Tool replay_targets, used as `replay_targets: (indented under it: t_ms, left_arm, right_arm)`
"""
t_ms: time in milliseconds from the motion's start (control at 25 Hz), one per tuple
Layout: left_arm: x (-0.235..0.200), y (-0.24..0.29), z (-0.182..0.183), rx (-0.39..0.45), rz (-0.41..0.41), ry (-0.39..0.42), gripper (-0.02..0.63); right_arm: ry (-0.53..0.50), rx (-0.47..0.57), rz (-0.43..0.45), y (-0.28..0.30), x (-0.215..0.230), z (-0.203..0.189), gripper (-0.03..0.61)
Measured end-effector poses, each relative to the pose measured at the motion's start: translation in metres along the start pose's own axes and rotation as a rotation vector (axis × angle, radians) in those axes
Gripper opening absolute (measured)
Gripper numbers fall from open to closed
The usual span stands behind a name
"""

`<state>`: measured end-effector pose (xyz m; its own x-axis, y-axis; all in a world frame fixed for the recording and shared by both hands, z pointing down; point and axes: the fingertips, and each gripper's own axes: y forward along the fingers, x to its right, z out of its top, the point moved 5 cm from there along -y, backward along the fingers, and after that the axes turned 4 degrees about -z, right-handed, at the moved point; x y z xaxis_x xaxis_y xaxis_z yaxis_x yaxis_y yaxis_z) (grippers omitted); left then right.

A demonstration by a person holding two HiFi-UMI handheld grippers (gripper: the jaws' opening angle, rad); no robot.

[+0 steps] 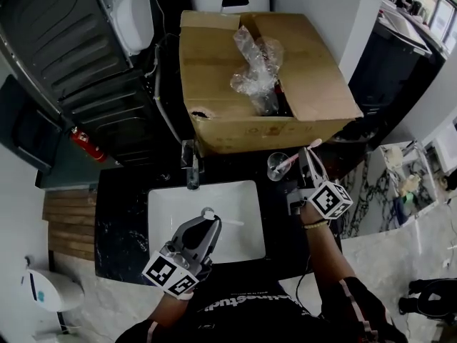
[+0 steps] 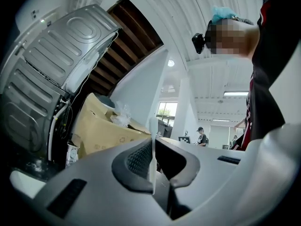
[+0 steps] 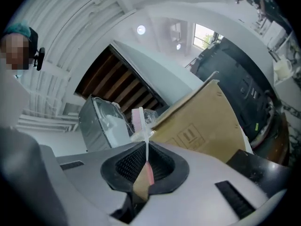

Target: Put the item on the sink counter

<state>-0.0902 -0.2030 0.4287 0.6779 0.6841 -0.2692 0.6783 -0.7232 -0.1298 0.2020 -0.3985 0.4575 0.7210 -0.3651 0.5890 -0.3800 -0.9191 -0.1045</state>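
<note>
- The right gripper (image 3: 146,150) has its jaws drawn nearly together on the handle of a pink-and-white toothbrush (image 3: 137,120).
- Just beside its tips a clear cup (image 1: 275,166) stands on the black sink counter (image 1: 121,220), and the toothbrush's other end reaches the cup.
- The left gripper (image 2: 153,147) is clamped on a thin white item (image 2: 152,126) above the white basin (image 1: 243,199).
- Ahead of both grippers is the faucet (image 1: 191,164), with a cardboard box (image 1: 214,56) beyond it.
</note>
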Motion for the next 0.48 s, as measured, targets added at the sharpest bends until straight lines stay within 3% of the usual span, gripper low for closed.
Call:
replay_targets:
  t_ms: [240,480]
  left_arm:
    - [-0.014,-0.011,-0.003,-0.018,0.018,-0.004,0.029]
    - [-0.029,-0.017,-0.004,-0.02,0.036,-0.023,0.029]
  right_arm:
    - [0.105,-0.026,-0.112,0.016,0.05,-0.043,0.048]
    - [0.113,-0.079,-0.152,0.023,0.065,-0.07,0.046]
